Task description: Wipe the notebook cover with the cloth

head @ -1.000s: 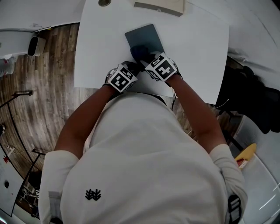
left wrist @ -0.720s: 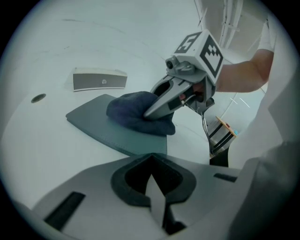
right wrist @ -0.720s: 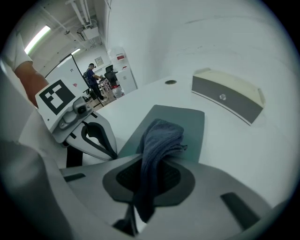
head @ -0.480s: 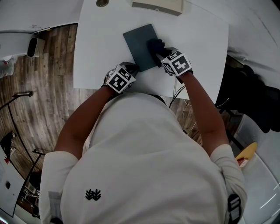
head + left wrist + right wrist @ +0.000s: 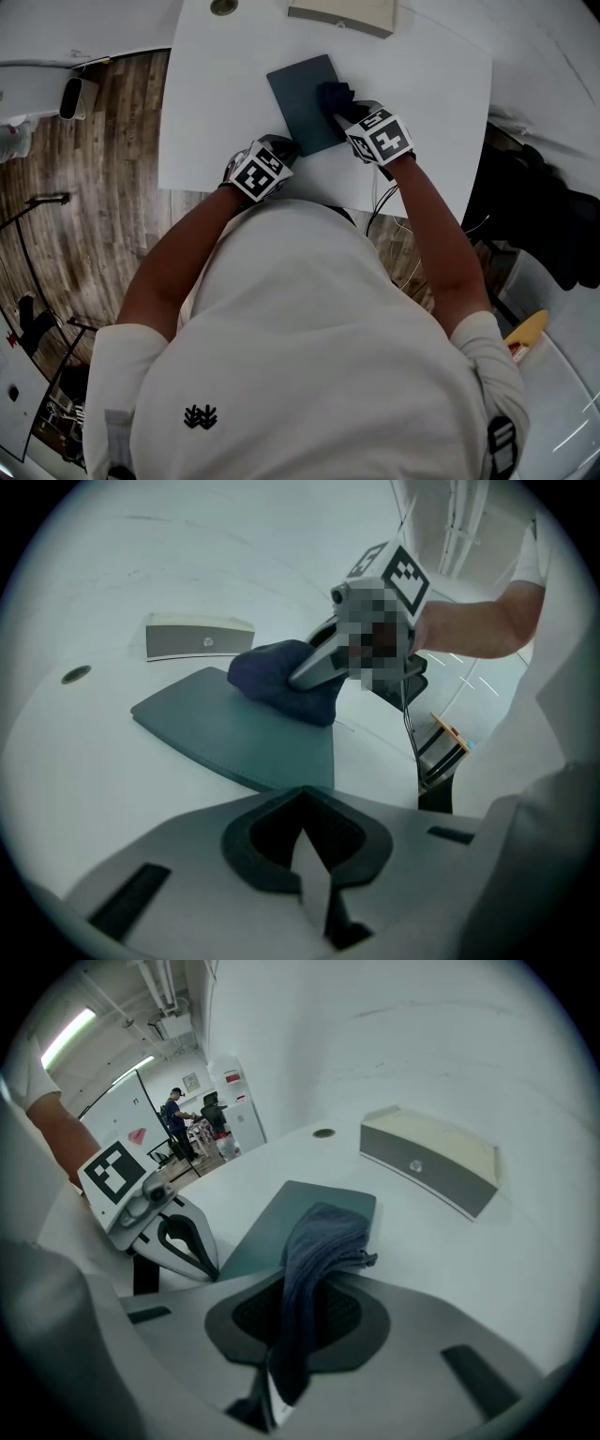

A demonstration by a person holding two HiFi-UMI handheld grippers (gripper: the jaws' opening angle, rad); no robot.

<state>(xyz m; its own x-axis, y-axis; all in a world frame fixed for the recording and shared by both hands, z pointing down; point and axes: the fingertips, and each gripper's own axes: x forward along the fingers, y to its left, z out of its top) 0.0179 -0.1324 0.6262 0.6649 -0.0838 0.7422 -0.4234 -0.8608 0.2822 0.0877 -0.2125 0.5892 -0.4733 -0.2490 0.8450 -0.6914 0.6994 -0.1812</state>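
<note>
Cloth [image 5: 331,94] farther right on notebook [image 5: 295,89], in right hand-held gripper [image 5: 349,114]

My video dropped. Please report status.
Right gripper shut on cloth, cloth on notebook. Left gripper shut, empty, at notebook's near corner. Box behind, apart.

With both forearms reaching forward, the left gripper [image 5: 284,147] was held with its fingers closed together and empty, and the right gripper [image 5: 345,111], slightly farther forward, was clamped on the cloth [image 5: 332,93].

head view steeply down; others share notebook [image 5: 300,108]
</note>
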